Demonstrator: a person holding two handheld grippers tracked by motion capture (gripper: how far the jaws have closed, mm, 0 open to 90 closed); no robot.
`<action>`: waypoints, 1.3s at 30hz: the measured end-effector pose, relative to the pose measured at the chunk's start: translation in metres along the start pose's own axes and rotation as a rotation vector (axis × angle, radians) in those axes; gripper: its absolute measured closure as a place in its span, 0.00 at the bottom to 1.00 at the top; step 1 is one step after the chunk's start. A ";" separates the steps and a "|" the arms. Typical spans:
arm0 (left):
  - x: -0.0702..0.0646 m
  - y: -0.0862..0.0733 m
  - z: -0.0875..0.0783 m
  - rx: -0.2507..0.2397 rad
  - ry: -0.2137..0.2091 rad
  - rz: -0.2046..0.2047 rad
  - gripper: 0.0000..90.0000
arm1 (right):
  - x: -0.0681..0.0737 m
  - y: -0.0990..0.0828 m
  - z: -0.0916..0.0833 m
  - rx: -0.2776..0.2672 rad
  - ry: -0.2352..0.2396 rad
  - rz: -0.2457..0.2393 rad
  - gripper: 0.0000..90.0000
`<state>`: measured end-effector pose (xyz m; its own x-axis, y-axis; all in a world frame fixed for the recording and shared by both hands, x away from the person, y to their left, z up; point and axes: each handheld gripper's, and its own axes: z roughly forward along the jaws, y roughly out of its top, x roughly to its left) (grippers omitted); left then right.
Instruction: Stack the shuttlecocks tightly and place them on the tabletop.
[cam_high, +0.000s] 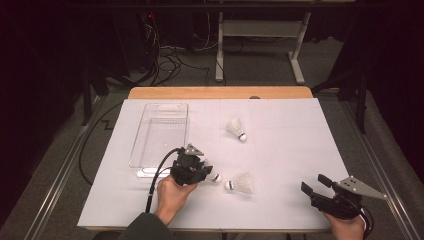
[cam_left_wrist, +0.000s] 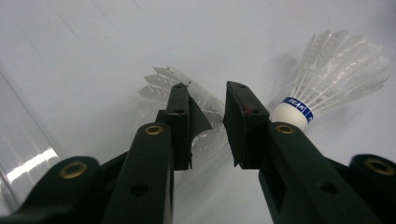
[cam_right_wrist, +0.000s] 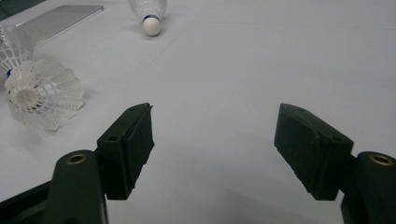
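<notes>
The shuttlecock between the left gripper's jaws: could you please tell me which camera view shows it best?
The left gripper view: the shuttlecock lies close up, its feather skirt between the left gripper's jaws. In the high view the shuttlecock is small, its skirt hidden by the gripper. In the right gripper view just a sliver shows at the left edge.

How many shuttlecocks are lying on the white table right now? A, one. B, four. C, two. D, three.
D: the high view shows one shuttlecock at the left gripper, its cork end peeking out beside the jaws, a second shuttlecock just to its right, and a third shuttlecock farther back, beside the clear tray.
</notes>
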<state>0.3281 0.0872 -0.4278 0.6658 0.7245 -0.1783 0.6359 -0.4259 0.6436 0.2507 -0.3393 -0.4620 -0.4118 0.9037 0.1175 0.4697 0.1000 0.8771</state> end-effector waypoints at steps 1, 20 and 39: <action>0.000 0.000 -0.001 -0.001 -0.005 -0.001 0.81 | 0.000 0.000 0.000 0.000 0.000 -0.002 0.32; -0.004 0.004 -0.005 -0.025 -0.107 0.013 0.99 | 0.000 0.000 0.000 0.003 0.000 -0.001 0.32; -0.002 0.028 -0.017 -0.026 -0.036 0.086 0.99 | 0.000 0.000 0.000 0.003 -0.001 -0.005 0.32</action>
<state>0.3378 0.0836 -0.3971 0.7314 0.6657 -0.1478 0.5658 -0.4714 0.6765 0.2508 -0.3394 -0.4623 -0.4134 0.9035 0.1132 0.4699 0.1051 0.8764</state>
